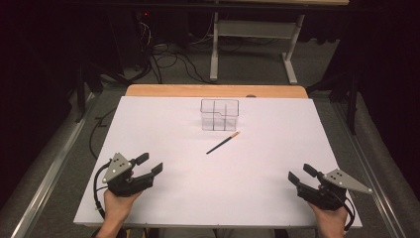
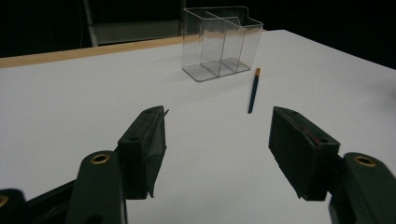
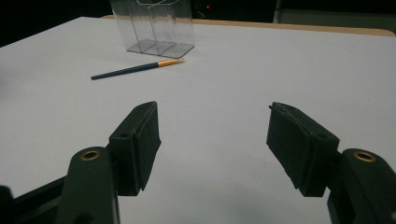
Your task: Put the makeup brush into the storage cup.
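Both tools are resting low at the near edge of the counter [image 1: 148, 124], each gripped in one of the person's hands. The left tool [image 1: 148, 166] is standing released, its jaws spread wide with nothing between them; the left gripper view is showing bare white surface in the gap. The right tool [image 1: 300, 173] is likewise released, jaws apart and empty.

The work in hand appears to be getting the paintbrush [image 1: 223, 142] into the clear organiser [image 1: 219, 115]. The paintbrush is lying flat on the counter, well ahead of both tools and roughly midway between them: ahead and to the right of the left tool, ahead and to the left of the right tool. Its gold ferrule end is pointing toward the organiser, near the organiser's base; whether the tip is actually touching is hard to judge, though it seems to be stopping just short. The organiser is standing upright beyond the paintbrush, farther from the tools, and its compartments are looking empty.

Assessment: nothing is being accomplished yet. The paintbrush is untouched, neither tool is reaching for it, and all steps are remaining, namely approach, grasp, lift, and placement into a compartment. Either tool is looking equally placed to begin.
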### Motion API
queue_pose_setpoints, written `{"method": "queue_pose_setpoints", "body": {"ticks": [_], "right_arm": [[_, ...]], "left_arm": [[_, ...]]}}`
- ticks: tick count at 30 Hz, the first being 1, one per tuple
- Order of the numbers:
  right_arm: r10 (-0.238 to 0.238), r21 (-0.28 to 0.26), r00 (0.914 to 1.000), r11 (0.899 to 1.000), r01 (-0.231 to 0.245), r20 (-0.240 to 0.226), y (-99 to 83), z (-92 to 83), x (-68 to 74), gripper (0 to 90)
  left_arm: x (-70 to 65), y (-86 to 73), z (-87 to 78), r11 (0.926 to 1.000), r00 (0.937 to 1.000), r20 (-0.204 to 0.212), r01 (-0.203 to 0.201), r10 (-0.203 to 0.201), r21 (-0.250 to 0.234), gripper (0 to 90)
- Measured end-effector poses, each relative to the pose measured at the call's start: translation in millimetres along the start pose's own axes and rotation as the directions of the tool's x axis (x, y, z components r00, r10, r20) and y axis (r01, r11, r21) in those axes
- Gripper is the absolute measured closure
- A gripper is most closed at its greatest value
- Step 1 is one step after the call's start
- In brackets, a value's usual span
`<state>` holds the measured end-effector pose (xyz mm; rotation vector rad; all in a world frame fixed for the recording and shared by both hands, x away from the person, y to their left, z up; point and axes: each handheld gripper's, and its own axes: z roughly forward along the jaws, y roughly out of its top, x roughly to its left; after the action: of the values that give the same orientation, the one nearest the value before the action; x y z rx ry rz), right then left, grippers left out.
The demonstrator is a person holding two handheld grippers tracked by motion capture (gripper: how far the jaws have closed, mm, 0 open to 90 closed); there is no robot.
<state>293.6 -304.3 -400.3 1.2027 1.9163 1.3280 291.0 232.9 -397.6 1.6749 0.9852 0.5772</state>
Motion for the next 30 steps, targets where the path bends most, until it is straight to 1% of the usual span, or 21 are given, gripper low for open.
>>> {"method": "queue_pose_setpoints", "body": {"ticks": [3, 5, 8, 15, 18, 23, 25, 30], "right_arm": [[-0.007, -0.004, 1.0, 1.0, 0.007, -0.001, 0.4, 0.4, -0.1, 36.3], [-0.008, -0.003, 0.9999, 1.0, 0.008, -0.008, 0.9, 1.3, 1.0, 36.2], [-0.021, 0.004, 0.9997, 1.0, 0.021, -0.011, 0.8, 2.7, 1.8, 36.2], [-0.012, 0.001, 0.9999, 1.0, 0.012, -0.013, 1.8, 4.1, 0.2, 36.1], [-0.018, -0.005, 0.9998, 1.0, 0.018, -0.012, 2.2, 3.9, 0.5, 36.0], [-0.002, -0.007, 0.9999, 1.0, 0.002, -0.011, 2.5, 3.7, 0.6, 35.8], [-0.009, -0.007, 0.9999, 1.0, 0.009, -0.014, 2.5, 4.4, 0.4, 35.7], [-0.009, -0.005, 0.9998, 1.0, 0.009, -0.015, 2.8, 5.0, 0.5, 35.5]], "left_arm": [[-0.3, -0.7, -2.3, 1.0, 1.0, -0.004, 0.001, -0.001, -0.005, 37.1], [0.3, -1.1, -4.0, 0.9999, 0.9999, -0.008, 0.009, -0.009, -0.008, 37.1], [0.8, -1.2, -3.7, 0.9999, 0.9999, -0.012, 0.013, -0.013, -0.005, 36.9], [0.2, -1.9, -4.3, 1.0, 0.9998, -0.02, 0.003, -0.003, 0.007, 37.0], [-0.2, -2.0, -5.6, 1.0, 0.9997, -0.024, 0.007, -0.007, 0.002, 37.0], [-0.7, -1.8, -7.6, 0.9999, 0.9996, -0.028, 0.009, -0.009, -0.005, 37.0], [-0.5, -1.6, -8.2, 0.9999, 0.9995, -0.028, 0.012, -0.012, -0.005, 36.9], [0.0, -0.6, -8.3, 0.9998, 0.9994, -0.031, 0.018, -0.018, 0.005, 35.7]]}}
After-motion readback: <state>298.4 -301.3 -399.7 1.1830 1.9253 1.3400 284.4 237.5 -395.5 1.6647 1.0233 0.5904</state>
